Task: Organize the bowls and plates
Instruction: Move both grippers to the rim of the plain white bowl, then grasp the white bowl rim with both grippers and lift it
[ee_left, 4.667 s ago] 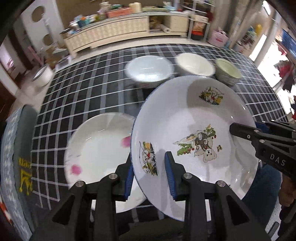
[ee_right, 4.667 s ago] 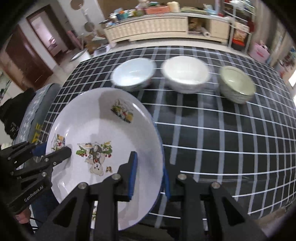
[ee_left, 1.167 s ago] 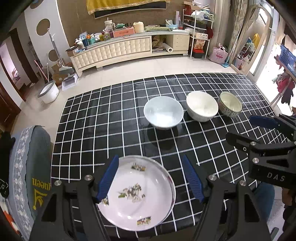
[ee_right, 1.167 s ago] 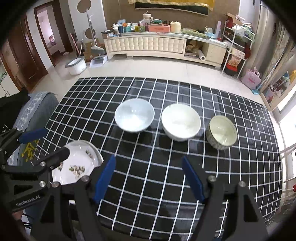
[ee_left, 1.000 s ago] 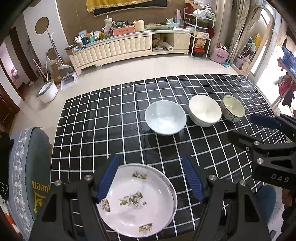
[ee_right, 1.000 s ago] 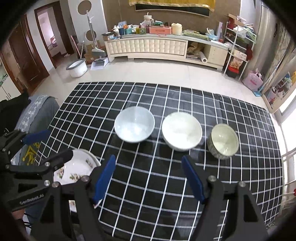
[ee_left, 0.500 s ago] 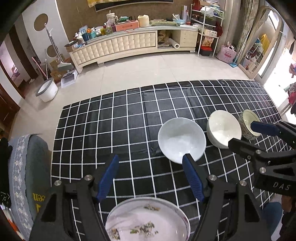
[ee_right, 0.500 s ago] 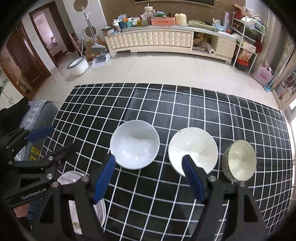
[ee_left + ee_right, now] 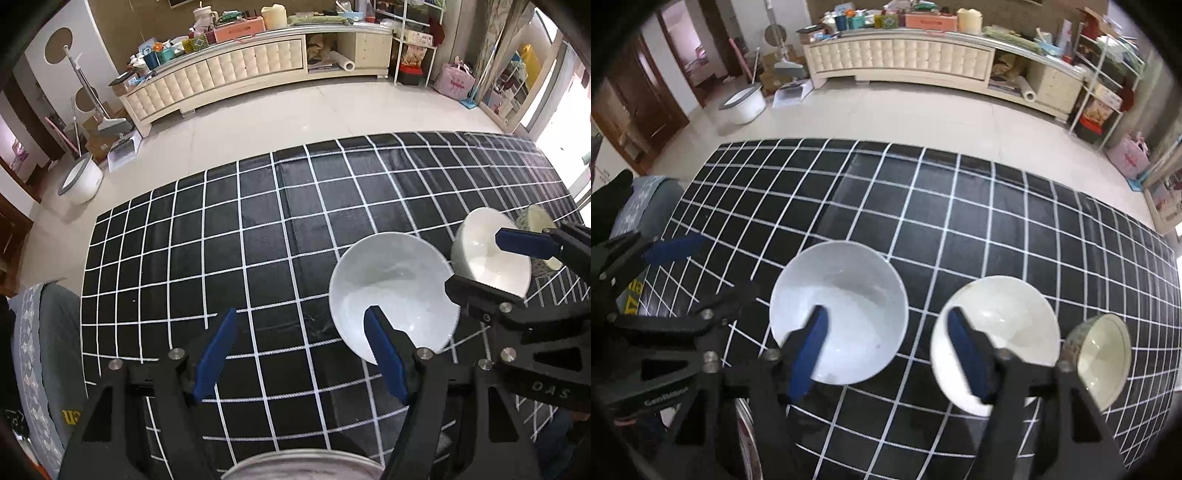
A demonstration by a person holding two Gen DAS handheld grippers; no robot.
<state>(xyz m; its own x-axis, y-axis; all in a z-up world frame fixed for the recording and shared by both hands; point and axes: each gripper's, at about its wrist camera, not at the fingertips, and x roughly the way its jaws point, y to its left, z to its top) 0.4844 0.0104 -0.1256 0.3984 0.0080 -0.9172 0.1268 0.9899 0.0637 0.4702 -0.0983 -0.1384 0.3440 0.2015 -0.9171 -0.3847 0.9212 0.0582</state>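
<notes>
White plates (image 9: 306, 463) now sit stacked at the worktop's (image 9: 258, 221) near edge. My left fingers (image 9: 218, 350) and right fingers (image 9: 809, 343), both wide and empty, have advanced toward the pale bowl (image 9: 838, 310); nesting bowls likely follows.

Three bowls stand on the desk (image 9: 960, 206): a pale blue bowl (image 9: 838, 312), a white bowl (image 9: 995, 343) and a smaller patterned bowl (image 9: 1102, 362). One plate (image 9: 306, 466) shows at the near edge (only its rim is in view, so whether another lies beneath it cannot be told). Two grippers are in view, the left gripper (image 9: 301, 341) and the right gripper (image 9: 886, 336), each with two blue-padded fingers.
</notes>
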